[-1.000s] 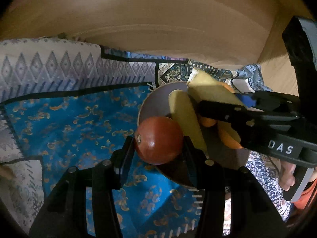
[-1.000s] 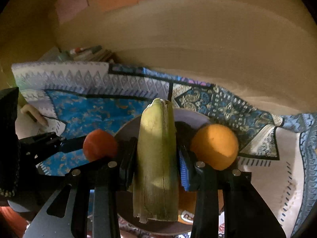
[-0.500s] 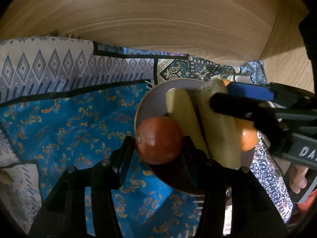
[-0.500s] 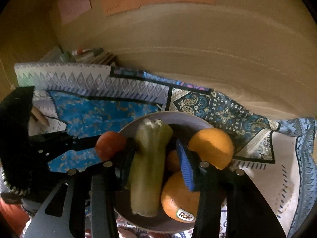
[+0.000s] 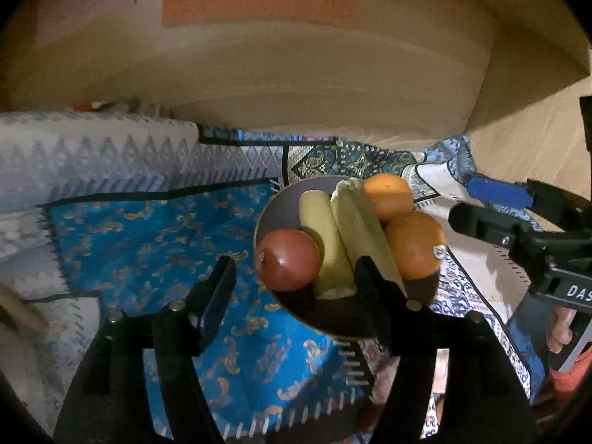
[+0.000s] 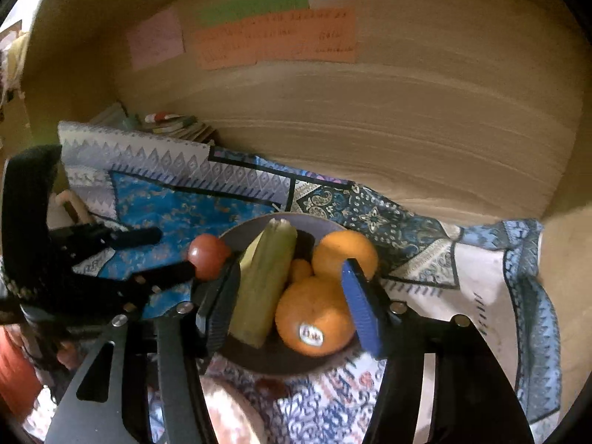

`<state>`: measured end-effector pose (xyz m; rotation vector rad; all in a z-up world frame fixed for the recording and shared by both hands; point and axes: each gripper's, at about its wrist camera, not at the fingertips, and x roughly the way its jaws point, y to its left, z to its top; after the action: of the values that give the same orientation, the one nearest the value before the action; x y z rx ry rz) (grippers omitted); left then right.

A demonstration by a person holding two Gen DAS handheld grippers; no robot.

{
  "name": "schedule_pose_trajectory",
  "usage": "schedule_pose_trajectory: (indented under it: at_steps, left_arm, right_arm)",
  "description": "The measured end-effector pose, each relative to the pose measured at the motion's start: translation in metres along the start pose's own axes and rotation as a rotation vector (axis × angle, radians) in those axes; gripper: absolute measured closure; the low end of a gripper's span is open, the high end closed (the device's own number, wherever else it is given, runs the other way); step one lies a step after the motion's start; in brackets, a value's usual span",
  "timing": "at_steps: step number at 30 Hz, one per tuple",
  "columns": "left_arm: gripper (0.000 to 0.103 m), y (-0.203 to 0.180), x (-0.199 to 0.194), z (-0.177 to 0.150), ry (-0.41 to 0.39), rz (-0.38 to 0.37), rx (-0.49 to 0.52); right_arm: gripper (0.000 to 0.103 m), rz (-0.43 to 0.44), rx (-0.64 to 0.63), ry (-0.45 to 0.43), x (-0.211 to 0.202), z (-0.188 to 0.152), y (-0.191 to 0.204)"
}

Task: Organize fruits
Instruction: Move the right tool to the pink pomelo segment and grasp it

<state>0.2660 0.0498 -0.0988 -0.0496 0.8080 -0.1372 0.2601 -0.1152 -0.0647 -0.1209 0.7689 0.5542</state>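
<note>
A dark bowl (image 5: 272, 205) (image 6: 318, 224) on the patterned cloth holds a red tomato (image 5: 288, 261) (image 6: 207, 255), two pale green husked cobs (image 5: 322, 236) (image 5: 360, 229), one of them in the right wrist view (image 6: 264, 283), and oranges (image 5: 412, 249) (image 5: 388, 196) (image 6: 314, 314) (image 6: 344, 251). My left gripper (image 5: 294, 279) is open, its fingers either side of the tomato at the bowl's near left rim. My right gripper (image 6: 288, 296) is open and empty above the bowl's near side; it shows at the right of the left wrist view (image 5: 492, 207).
A blue and white patterned cloth (image 5: 148, 236) (image 6: 477, 270) covers the surface. A wooden wall (image 6: 370, 111) with coloured paper notes (image 6: 273, 37) stands close behind. Books or papers (image 6: 174, 125) lie at the back left. A hand (image 5: 560, 329) holds the right gripper.
My left gripper opened and let the tomato go into the bowl. My right gripper opened, left the cob in the bowl and drew back.
</note>
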Motion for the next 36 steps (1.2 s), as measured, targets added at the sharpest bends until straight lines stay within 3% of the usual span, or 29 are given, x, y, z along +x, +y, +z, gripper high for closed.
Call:
schedule_pose_trajectory:
  at_steps: [11, 13, 15, 23, 36]
  left_arm:
    - [0.034, -0.004, -0.035, -0.042, 0.003, 0.017, -0.005]
    - [0.02, -0.003, -0.037, -0.051, 0.007, 0.023, -0.021]
    - [0.016, -0.002, -0.039, -0.061, -0.008, 0.038, -0.042]
    - [0.016, 0.0, -0.046, -0.09, 0.013, 0.044, -0.057]
    - [0.015, 0.002, -0.036, -0.115, 0.06, 0.035, -0.057]
  right_arm:
    - [0.044, 0.025, -0.034, 0.049, -0.018, -0.046, 0.019]
    - [0.044, 0.039, -0.044, 0.074, -0.017, -0.054, 0.023]
    - [0.044, 0.038, -0.063, 0.096, -0.012, -0.062, 0.029]
    - [0.044, 0.044, -0.111, 0.195, 0.01, -0.088, 0.042]
    - [0.043, 0.091, -0.157, 0.334, 0.037, -0.094, 0.049]
